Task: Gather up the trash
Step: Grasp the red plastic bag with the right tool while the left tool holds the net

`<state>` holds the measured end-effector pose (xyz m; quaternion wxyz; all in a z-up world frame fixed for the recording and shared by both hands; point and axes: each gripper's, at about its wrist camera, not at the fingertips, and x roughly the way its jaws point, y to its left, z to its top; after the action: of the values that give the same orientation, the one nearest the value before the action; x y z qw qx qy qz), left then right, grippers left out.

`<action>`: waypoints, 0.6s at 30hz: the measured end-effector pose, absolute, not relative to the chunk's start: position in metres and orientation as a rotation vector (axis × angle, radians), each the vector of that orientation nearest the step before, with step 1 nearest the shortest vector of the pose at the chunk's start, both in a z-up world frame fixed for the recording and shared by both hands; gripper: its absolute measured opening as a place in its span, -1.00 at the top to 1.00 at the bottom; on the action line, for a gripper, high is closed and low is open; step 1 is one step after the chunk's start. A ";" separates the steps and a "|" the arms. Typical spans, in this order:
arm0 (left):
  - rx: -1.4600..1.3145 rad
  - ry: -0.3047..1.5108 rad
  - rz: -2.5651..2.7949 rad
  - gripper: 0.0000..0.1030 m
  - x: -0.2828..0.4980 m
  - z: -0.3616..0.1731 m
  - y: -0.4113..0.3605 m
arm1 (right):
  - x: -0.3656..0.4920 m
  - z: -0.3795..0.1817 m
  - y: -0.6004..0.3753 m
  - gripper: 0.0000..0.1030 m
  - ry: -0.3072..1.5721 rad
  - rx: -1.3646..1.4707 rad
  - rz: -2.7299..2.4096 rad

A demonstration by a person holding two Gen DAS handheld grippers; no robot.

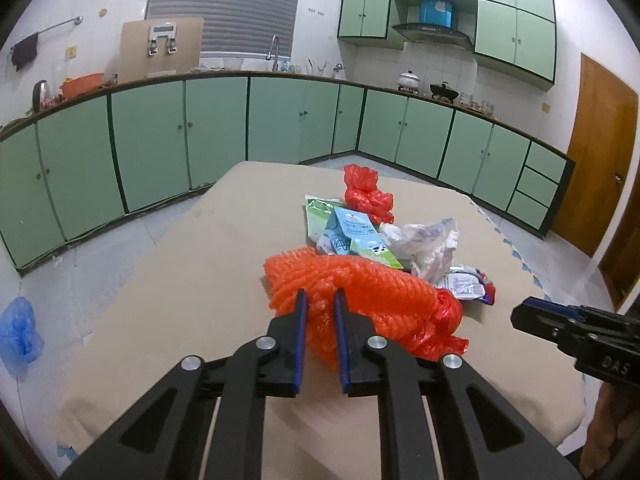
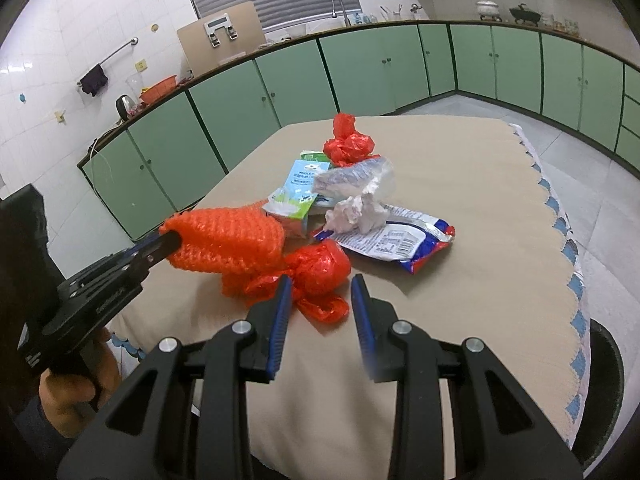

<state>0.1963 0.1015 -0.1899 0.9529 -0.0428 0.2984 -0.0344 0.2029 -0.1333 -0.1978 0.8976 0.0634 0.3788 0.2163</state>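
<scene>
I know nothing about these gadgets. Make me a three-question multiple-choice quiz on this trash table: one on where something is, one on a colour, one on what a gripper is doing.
1. Where does the small red plastic bag lie?
A. at the pile's far end
B. on the floor
C. in the sink

2. What colour is the crumpled mesh netting?
A. blue
B. orange
C. white

3. What is the left gripper doing?
A. hanging open over bare cloth
B. clamping the netting
C. holding the milk carton

Answers: 1 A, it sits beyond the milk carton on the table. 2 B, bright orange in both views. 3 B, its fingers pinch the netting; the right gripper is open.
</scene>
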 end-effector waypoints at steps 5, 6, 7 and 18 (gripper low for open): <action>-0.096 0.602 -0.063 0.75 0.190 -0.188 0.104 | 0.205 -0.200 -0.131 0.40 0.786 0.123 0.445; -0.098 0.602 -0.063 0.75 0.189 -0.188 0.104 | 0.205 -0.200 -0.131 0.40 0.786 0.122 0.443; -0.098 0.603 -0.064 0.75 0.189 -0.189 0.104 | 0.206 -0.200 -0.131 0.40 0.786 0.122 0.443; -0.100 0.614 -0.055 0.75 0.188 -0.190 0.106 | 0.216 -0.207 -0.126 0.40 0.793 0.125 0.440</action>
<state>0.1880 0.1065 -0.1898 0.9516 -0.0492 0.3020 -0.0269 0.2160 -0.1258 -0.2065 0.8970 0.0604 0.3828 0.2124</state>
